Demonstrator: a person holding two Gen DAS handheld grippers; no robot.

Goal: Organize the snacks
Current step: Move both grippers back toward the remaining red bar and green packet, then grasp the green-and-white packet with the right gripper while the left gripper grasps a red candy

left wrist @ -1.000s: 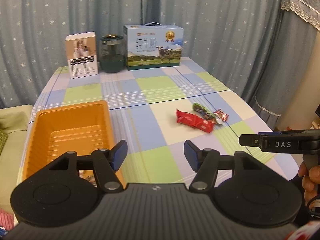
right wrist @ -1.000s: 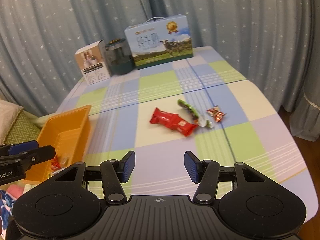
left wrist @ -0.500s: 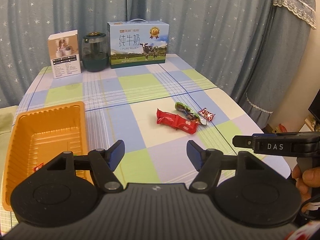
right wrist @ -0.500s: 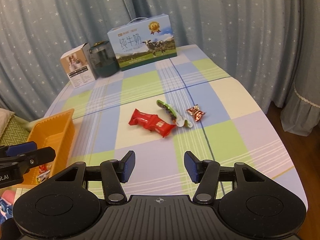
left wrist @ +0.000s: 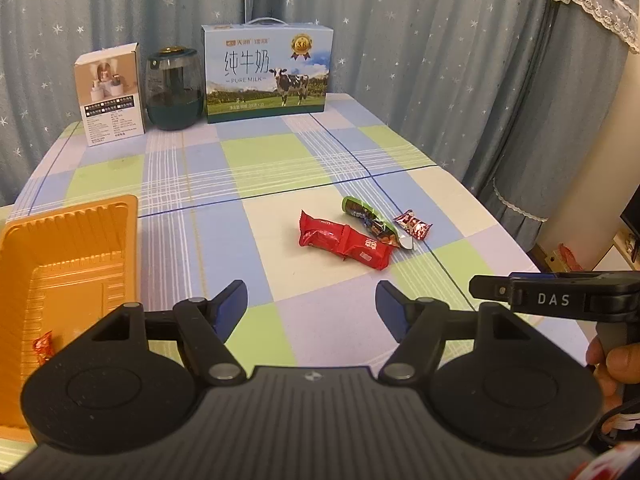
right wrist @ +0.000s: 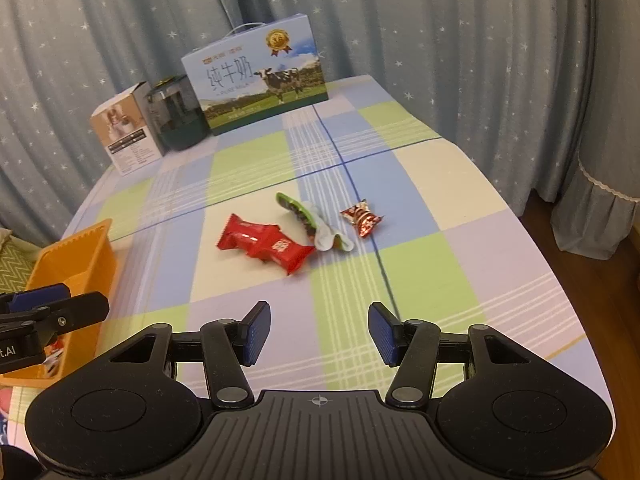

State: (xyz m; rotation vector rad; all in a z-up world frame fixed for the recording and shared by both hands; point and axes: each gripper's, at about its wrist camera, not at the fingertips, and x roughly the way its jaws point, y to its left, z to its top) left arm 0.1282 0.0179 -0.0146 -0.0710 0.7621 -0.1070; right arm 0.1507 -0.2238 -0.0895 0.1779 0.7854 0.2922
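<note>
Ahead of the left hand-held gripper (left wrist: pixel 310 306), red snack packet (left wrist: pixel 344 245) on table, jaws opening, empty, right hand-held gripper (right wrist: pixel 319 334) apart, empty.

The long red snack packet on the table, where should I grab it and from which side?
Grip the red packet across its narrow width near the crimp in its middle, coming from above. It lies flat and slanted, and its far end sits close to the green wrapper, so a pinch at the near half stays clear.

Four snacks (left wrist: pixel 344 241), one orange tray (left wrist: pixel 72 264), two boxes (left wrist: pixel 266 68), one jar (left wrist: pixel 173 89)
</note>
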